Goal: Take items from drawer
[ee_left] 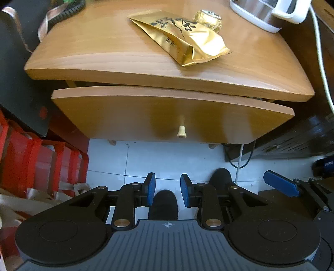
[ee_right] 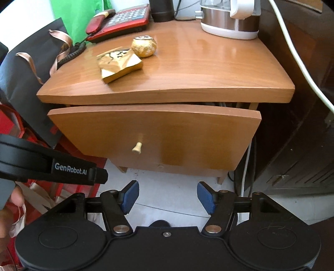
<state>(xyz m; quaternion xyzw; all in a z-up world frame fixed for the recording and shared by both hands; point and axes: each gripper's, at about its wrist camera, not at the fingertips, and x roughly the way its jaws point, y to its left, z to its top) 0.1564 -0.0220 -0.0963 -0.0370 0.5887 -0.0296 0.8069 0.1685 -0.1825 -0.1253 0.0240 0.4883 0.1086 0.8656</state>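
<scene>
Left wrist view: drawer [ee_left: 173, 116] ajar by a slim gap, contents hidden; gold pouch [ee_left: 181, 39] and gold ball [ee_left: 208, 19] lie far on the nightstand top [ee_left: 104, 48], judged already removed. Left gripper [ee_left: 168, 189] empty, jaws moderately parted, low, near of the knob [ee_left: 180, 131]. Right wrist view: right gripper [ee_right: 168, 197] empty, wide, level below the drawer front.

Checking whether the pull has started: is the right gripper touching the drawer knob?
Apart. The right wrist view shows the right gripper open, with bare floor between its fingertips and the drawer knob.
</scene>
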